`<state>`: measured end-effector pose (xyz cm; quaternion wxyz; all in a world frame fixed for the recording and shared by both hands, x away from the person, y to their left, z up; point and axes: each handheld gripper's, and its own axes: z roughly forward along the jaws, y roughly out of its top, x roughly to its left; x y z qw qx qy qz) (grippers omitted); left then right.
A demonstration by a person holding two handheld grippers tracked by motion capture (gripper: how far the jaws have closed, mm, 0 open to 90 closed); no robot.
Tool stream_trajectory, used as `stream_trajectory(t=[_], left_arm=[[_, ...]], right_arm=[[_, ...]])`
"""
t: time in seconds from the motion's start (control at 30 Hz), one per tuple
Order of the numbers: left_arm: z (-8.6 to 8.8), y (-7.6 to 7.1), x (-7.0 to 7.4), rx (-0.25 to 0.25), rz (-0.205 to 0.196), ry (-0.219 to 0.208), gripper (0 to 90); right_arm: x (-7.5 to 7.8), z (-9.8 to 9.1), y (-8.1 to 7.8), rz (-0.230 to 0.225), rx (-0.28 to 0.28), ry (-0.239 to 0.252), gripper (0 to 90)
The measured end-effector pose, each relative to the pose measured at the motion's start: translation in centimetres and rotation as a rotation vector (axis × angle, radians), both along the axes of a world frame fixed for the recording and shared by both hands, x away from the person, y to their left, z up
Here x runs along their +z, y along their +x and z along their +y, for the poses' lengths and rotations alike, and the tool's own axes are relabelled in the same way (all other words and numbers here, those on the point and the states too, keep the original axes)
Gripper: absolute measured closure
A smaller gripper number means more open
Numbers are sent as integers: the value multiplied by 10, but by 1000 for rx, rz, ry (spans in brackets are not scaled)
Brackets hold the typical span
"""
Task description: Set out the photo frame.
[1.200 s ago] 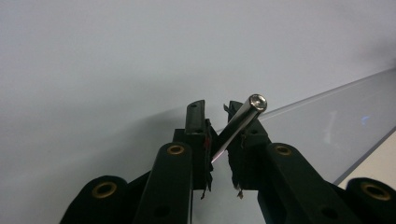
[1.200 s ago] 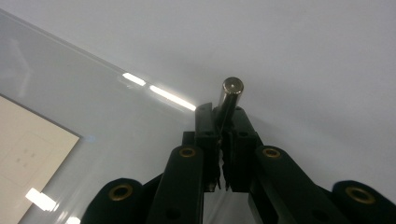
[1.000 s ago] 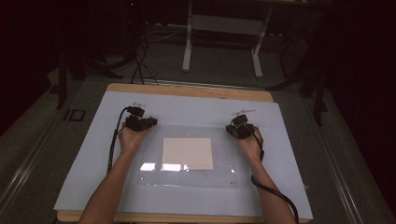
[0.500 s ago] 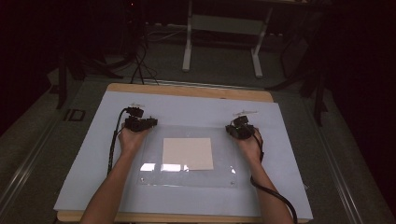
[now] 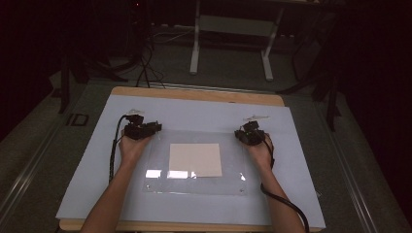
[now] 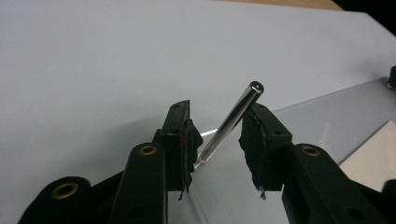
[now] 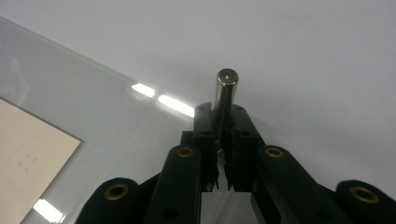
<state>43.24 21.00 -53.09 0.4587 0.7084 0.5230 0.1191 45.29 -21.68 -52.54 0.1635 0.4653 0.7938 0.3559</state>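
A clear acrylic sheet [image 5: 194, 185] lies on a pale mat, with a beige paper [image 5: 195, 159] under it. My left gripper [image 5: 155, 127] is at the sheet's far left corner. In the left gripper view its jaws [image 6: 217, 116] have just been opening. A slim metal pin [image 6: 231, 120] stands tilted between them on the sheet's corner [image 6: 327, 116], its top leaning at the right-hand pad, ungripped. My right gripper [image 5: 241, 134] is at the far right corner. In the right gripper view it [image 7: 223, 114] is shut on an upright metal pin [image 7: 226, 88] beside the sheet [image 7: 70, 84].
The pale mat [image 5: 194, 112] covers a wooden table [image 5: 194, 93]. Beyond the table's far edge stand a metal frame's legs [image 5: 195, 53] and floor cables [image 5: 144, 68]. A cable [image 5: 286, 206] trails from the right gripper along the forearm.
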Motion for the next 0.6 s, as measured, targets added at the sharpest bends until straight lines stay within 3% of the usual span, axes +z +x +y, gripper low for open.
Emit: stream_trajectory(t=[0.13,0.3,0.47,0.57,0.6], left_arm=[[0,-2,2,-13,-27,19,631],[-2,-3,4,-20,-65,17,643],[-3,-3,3,-21,-83,29,665],[-4,-3,4,-26,-99,29,688],[-4,-3,3,-28,-101,29,688]], right_arm=[[0,0,0,-1,5,0,831],[-2,-4,0,-30,15,19,748],[1,-11,-8,-123,28,62,710],[7,-14,-14,-210,41,100,736],[7,-14,-14,-210,41,100,736]])
